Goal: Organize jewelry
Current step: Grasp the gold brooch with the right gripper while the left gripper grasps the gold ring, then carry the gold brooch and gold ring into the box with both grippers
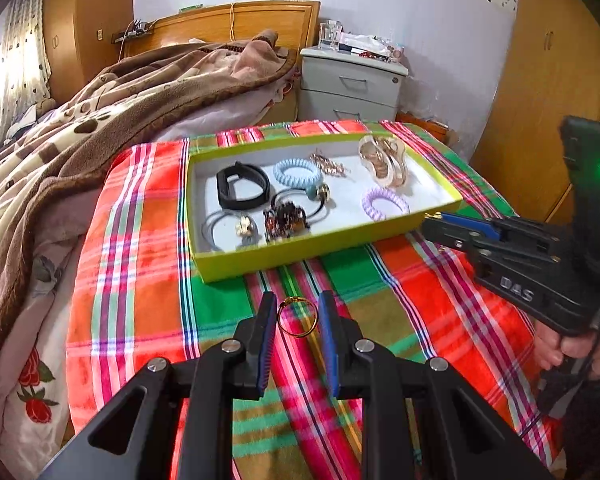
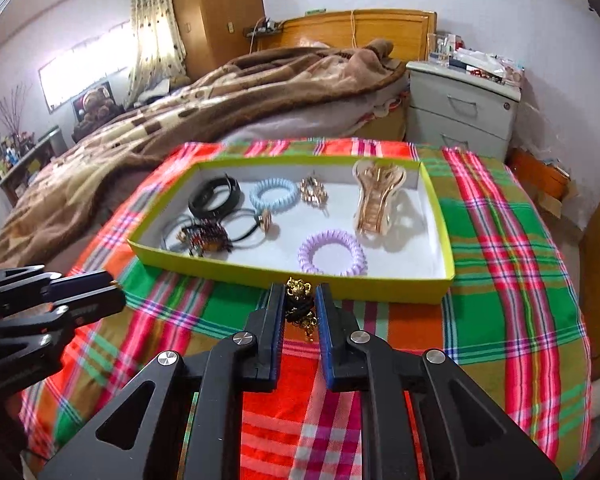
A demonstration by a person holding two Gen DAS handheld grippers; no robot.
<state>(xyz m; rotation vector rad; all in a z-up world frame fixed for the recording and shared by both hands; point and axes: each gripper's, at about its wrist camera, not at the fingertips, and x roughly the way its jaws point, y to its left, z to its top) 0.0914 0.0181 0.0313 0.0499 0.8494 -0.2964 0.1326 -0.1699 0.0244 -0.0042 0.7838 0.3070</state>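
Note:
A thin gold ring [image 1: 300, 333] stands upright between the blue pads of my left gripper [image 1: 298, 300], which is shut on it above the plaid cloth. In front of it lies a yellow-green box [image 1: 284, 258] with a white floor. The box holds a black band [image 1: 240, 186], a light-blue spiral tie [image 1: 298, 172], a lilac spiral tie [image 1: 384, 202], a gold claw clip [image 1: 384, 160] and other pieces. My right gripper [image 2: 299, 290] is shut on a black hair tie with gold beads [image 2: 300, 306], close to the box's near wall [image 2: 380, 290]. The left gripper [image 2: 114, 280] shows at the left edge.
The plaid cloth [image 1: 140, 280] covers the work surface. A bed with a brown blanket [image 1: 80, 120] lies to the left and a grey nightstand [image 1: 352, 84] stands behind. Wooden wardrobes [image 1: 548, 100] line the right. A hand [image 1: 560, 344] grips the right gripper [image 1: 430, 218].

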